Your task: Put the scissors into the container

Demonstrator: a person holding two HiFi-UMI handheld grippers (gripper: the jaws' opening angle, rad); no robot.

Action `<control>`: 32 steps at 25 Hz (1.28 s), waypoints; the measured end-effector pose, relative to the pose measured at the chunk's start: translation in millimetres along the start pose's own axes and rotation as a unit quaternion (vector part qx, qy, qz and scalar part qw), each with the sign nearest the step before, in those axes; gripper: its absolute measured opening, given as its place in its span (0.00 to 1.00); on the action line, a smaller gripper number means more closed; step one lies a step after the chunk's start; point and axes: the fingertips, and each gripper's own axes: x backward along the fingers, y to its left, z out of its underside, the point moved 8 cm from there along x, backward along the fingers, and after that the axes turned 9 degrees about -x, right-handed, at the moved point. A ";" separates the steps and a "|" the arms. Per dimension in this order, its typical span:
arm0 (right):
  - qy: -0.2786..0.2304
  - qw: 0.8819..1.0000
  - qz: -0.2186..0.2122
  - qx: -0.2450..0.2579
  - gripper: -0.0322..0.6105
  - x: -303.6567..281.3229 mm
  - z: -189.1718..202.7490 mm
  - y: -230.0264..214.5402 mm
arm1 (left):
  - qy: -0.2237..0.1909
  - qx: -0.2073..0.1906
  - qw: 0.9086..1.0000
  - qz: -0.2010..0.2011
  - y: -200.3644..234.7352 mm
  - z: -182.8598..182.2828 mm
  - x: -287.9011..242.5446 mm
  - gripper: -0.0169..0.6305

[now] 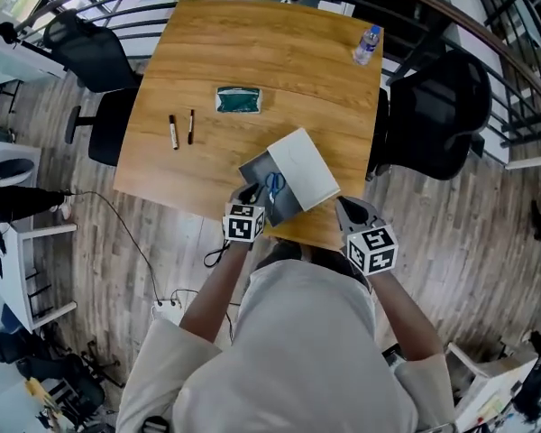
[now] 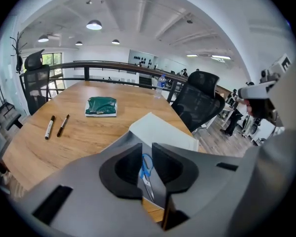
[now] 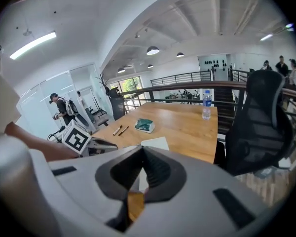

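Already the scissors (image 1: 275,186) lie inside the container (image 1: 252,168), just beyond the left gripper (image 2: 147,147), whose narrow gap is empty. The right gripper (image 3: 142,151) is closed on nothing. Placement looks complete; next, probably, comes withdrawing clear.

Blue-handled scissors (image 1: 274,186) in grey container (image 1: 255,171); white lid (image 1: 304,168); green pouch (image 1: 238,100); tan wood-grain counter (image 1: 279,52).
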 end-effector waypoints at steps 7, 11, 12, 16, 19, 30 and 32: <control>0.006 0.998 -0.041 0.045 0.05 12.5 -8.2 6.3 | -0.036 0.007 0.998 -0.044 -27.4 -18.3 43.3 0.08; 0.006 0.995 -0.066 0.073 0.05 23.0 -7.4 4.9 | -0.053 0.009 0.996 -0.072 -45.2 -22.6 65.5 0.08; 0.006 0.994 -0.072 0.077 0.05 25.8 -6.5 3.5 | -0.057 0.010 0.995 -0.078 -50.4 -22.6 70.0 0.07; 0.003 0.992 -0.092 0.086 0.05 41.4 -0.6 -0.8 | -0.068 0.018 0.992 -0.100 -74.4 -19.0 88.3 0.06; 0.002 0.990 -0.108 0.093 0.05 54.0 5.8 -3.3 | -0.075 0.024 0.990 -0.117 -92.0 -16.1 101.7 0.05; 0.011 0.979 -0.164 0.118 0.05 66.6 25.9 -2.5 | -0.111 0.051 0.977 -0.173 -135.3 -3.4 153.3 0.02; 0.011 0.977 -0.173 0.124 0.05 65.6 26.7 5.6 | -0.117 0.054 0.976 -0.178 -137.9 -0.2 164.9 0.02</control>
